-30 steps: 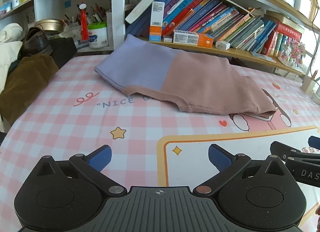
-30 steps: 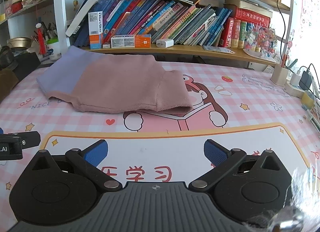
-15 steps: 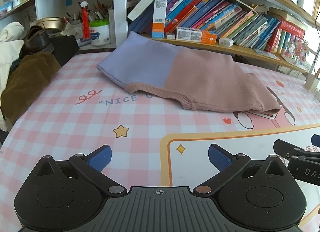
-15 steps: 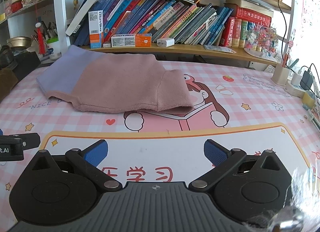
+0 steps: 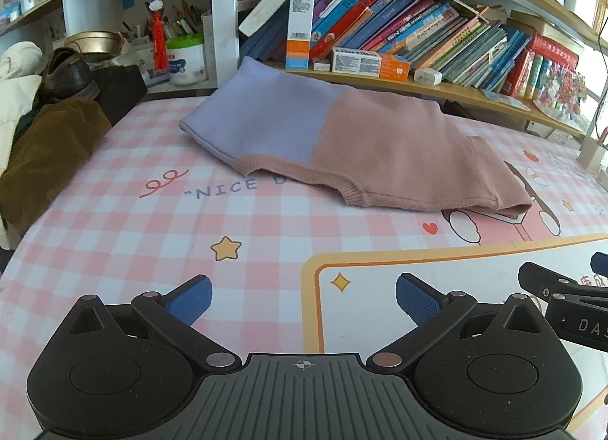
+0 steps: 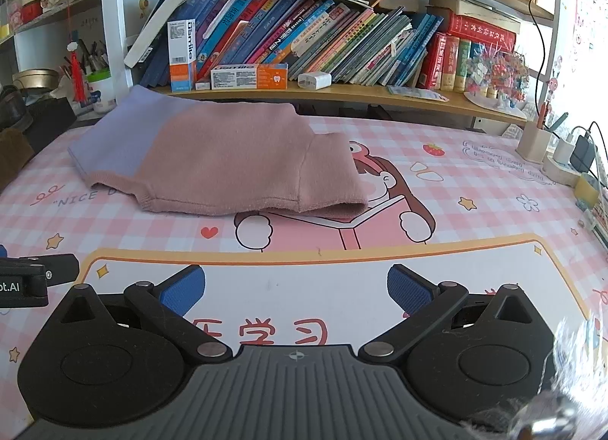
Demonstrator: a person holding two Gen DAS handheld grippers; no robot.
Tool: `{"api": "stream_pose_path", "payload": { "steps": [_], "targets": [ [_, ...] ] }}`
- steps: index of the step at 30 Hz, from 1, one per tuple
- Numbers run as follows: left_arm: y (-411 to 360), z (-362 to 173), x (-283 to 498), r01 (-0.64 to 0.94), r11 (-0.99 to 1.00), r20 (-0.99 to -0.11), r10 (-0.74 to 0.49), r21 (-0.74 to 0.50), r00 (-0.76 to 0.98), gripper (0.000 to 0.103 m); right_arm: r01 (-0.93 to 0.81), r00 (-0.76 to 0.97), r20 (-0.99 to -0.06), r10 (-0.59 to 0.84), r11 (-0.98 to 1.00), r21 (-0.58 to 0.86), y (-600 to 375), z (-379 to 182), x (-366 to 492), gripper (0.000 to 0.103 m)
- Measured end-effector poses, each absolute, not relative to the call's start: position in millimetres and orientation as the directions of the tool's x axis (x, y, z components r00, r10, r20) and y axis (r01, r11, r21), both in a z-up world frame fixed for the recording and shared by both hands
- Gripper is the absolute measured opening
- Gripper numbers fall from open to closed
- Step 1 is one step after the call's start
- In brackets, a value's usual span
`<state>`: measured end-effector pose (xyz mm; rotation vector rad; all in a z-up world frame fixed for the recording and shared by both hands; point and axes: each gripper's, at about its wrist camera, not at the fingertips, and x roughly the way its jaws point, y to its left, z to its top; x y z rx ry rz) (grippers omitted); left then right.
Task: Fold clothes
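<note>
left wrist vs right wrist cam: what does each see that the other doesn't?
Only the left wrist view: the brown garment heaped at the mat's left edge, with a shoe behind it. Only the right wrist view: the pen holder and the chargers at far right. Both: the folded pink and lavender sweater, the bookshelf, and the left gripper and right gripper, both open and empty.

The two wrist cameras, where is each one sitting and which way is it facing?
Left wrist: sits on the left gripper, low over the table, facing the sweater and bookshelf; its own open fingers show, with the right gripper at the right edge.
Right wrist: sits on the right gripper, facing the same way; its open fingers show, with the left gripper at the left edge.
Shared: sweater, bookshelf, pink checked mat.
</note>
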<state>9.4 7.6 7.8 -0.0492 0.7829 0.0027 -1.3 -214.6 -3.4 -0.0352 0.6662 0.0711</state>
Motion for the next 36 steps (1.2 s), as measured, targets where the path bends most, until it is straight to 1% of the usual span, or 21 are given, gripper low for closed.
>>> {"api": "stream_pose_path", "payload": {
  "steps": [36],
  "targets": [
    [5.6,6.6,14.6,-0.021,0.999,-0.721,-0.004,-0.026,0.693,0.103,-0.08,0.773,-0.632,0.058,0.997,-0.007,-214.8,-5.0,4.6,0.103]
  ]
}}
